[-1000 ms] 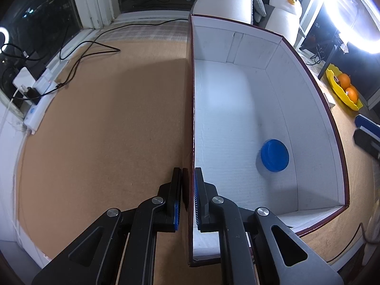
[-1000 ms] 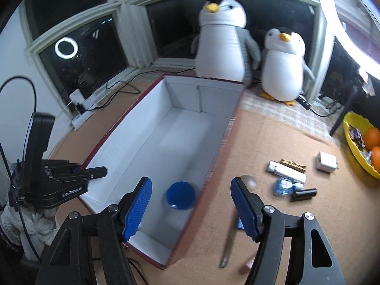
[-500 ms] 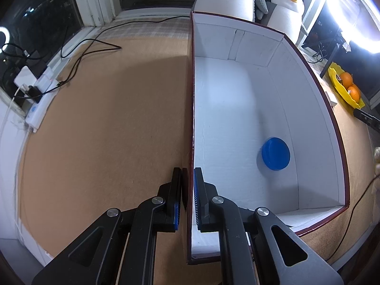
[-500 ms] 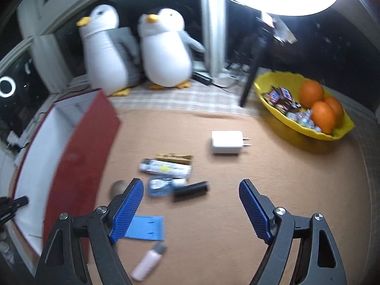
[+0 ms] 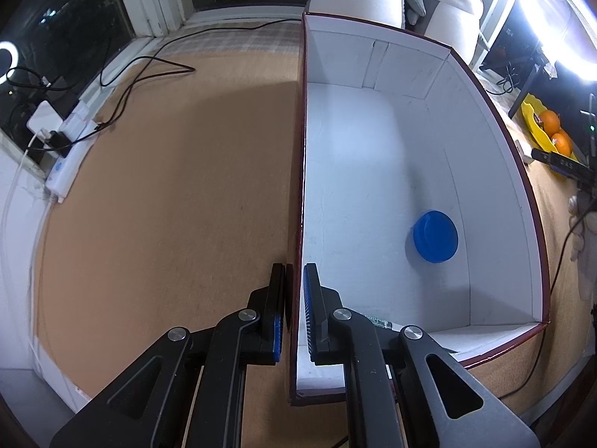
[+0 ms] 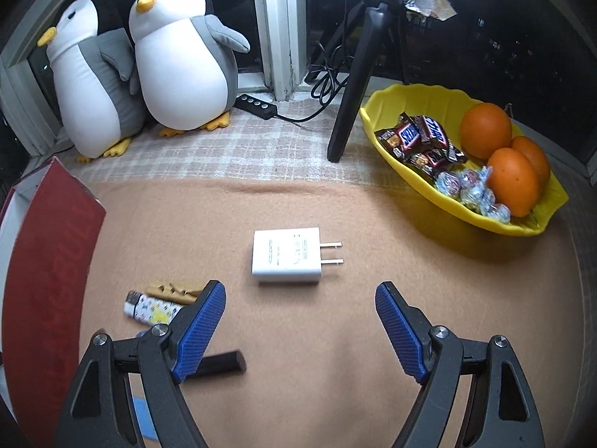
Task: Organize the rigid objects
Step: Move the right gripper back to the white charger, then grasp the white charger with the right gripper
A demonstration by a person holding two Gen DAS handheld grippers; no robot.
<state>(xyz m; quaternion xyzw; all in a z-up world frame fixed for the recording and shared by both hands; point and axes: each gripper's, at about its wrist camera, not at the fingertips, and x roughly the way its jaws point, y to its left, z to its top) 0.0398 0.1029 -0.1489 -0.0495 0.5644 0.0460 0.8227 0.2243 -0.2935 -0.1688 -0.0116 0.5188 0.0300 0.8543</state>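
Both grippers are black plastic: left gripper (image 5: 295,311), right gripper (image 6: 300,330). Each has two angular fingers (image 6: 401,330) faced with ribbed blue pads (image 6: 199,330), triangular cut-outs in the arms, and round silver screws (image 5: 248,314) at the joints.

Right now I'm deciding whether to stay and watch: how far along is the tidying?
Early. Done: only the blue lid lies in the box. In hand: the left claw is shut on the box wall; the right claw is open and empty, facing the white charger. Left: charger, lighter, black cylinder.
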